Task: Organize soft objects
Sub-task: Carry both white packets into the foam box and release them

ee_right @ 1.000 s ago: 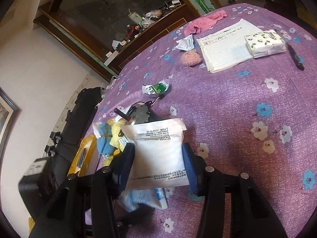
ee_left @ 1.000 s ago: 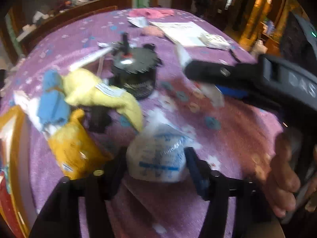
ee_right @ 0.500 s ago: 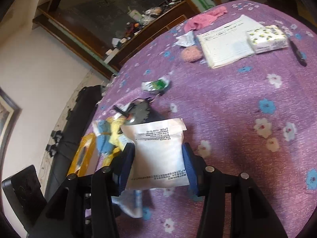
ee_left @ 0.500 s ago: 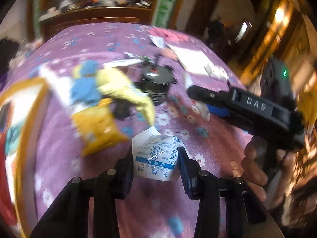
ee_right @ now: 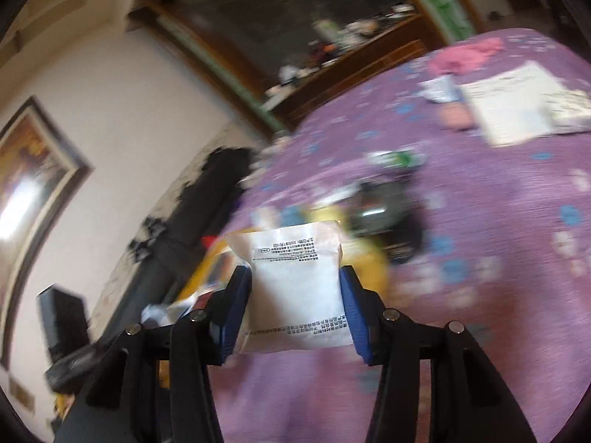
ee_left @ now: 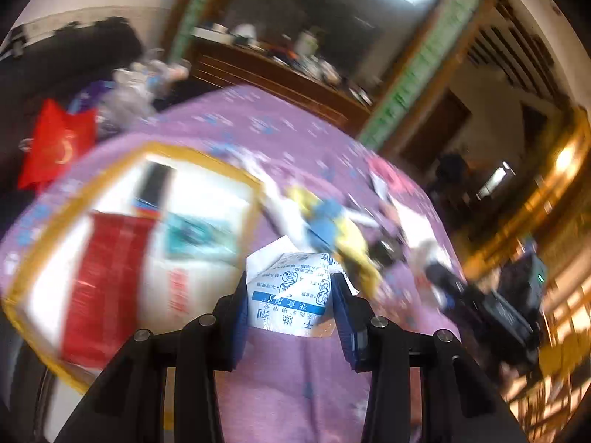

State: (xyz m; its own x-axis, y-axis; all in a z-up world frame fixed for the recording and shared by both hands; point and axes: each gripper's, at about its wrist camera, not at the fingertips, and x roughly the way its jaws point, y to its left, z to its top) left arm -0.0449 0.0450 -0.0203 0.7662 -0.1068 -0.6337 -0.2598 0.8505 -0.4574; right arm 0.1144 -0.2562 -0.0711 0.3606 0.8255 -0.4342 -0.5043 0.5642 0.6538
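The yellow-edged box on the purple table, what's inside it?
The yellow-edged box holds a red packet, a teal one and something dark. It's blurry; anything underneath is hidden.

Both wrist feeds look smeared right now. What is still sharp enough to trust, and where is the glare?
Left wrist: the left gripper and its blue-printed packet are crisp; the yellow-rimmed tray and purple tablecloth streak with motion blur; warm glare at right.
Right wrist: the right gripper and white packet are sharp; the table clutter is smeared; glare on the picture frame.
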